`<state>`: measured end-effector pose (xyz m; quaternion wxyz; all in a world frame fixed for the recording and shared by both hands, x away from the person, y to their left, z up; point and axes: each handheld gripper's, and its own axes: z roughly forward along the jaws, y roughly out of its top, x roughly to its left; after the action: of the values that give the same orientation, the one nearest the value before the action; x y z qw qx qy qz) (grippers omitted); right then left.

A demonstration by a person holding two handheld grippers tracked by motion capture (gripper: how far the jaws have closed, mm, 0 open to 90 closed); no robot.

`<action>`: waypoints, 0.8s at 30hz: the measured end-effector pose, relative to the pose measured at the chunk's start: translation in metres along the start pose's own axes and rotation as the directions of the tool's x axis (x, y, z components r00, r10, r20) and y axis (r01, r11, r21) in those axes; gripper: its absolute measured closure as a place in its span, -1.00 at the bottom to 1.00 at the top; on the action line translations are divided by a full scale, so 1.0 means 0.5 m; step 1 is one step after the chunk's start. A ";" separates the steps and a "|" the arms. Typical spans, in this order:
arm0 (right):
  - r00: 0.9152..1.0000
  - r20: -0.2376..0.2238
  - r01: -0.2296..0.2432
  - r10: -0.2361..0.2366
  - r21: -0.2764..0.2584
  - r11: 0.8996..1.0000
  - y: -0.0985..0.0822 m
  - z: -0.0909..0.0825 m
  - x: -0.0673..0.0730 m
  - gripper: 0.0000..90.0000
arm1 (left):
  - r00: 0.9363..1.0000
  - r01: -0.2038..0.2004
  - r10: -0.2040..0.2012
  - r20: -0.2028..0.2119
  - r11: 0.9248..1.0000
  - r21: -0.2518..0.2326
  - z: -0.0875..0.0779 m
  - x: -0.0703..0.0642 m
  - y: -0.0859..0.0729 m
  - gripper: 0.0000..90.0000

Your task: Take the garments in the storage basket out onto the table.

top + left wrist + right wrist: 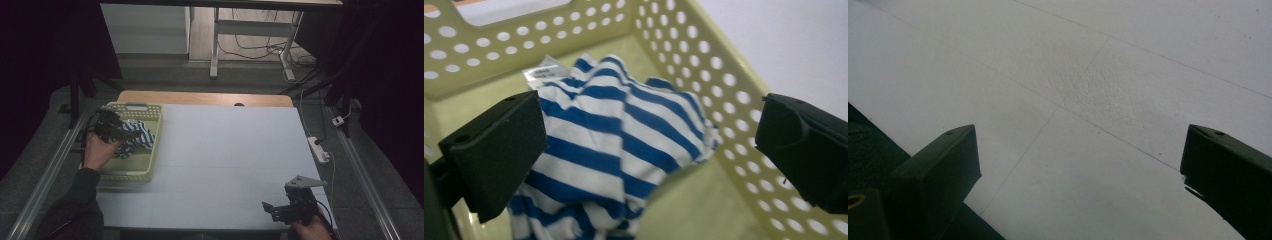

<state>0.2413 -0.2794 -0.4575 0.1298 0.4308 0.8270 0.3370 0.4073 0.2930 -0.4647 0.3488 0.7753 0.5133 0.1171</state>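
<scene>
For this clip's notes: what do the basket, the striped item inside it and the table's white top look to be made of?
Basket: likely moulded plastic, pale yellow, matt, with even round holes through its walls. Striped item: soft knit fabric, probably cotton jersey, blue and white, crumpled in folds, with a sewn-in label at one edge. White table top: apparently foam or textured sheet panels, matt, with a fine pebbled grain and thin seams between pieces.

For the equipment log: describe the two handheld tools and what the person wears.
Both tools are black with blocky, flat-faced jaws. The right tool carries a grey three-cornered plate on top. A dark cable trails from the left tool. The left arm wears a dark sleeve.
</scene>
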 end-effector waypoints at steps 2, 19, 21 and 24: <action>1.000 -0.001 0.000 0.000 -0.001 1.000 0.000 0.000 0.000 -0.95 | 1.000 0.004 -0.004 -0.010 1.000 0.013 0.009 0.007 0.003 -1.00; 1.000 -0.002 0.001 -0.001 0.003 1.000 0.000 0.001 0.000 -0.95 | 0.996 0.086 -0.075 -0.054 0.966 0.244 0.107 0.052 0.002 -1.00; 1.000 -0.002 0.001 -0.001 0.004 1.000 0.000 0.001 0.000 -0.95 | 0.996 0.076 -0.059 -0.068 0.955 0.286 0.118 0.049 0.001 -1.00; 1.000 -0.002 0.003 -0.003 0.002 1.000 0.000 0.000 0.000 -0.95 | 0.996 0.077 -0.058 -0.074 0.955 0.287 0.117 0.046 0.003 -0.90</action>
<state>0.2413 -0.2795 -0.4577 0.1289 0.4295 0.8281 0.3363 0.4499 0.2883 -0.5104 0.2186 0.7958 0.5622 0.0535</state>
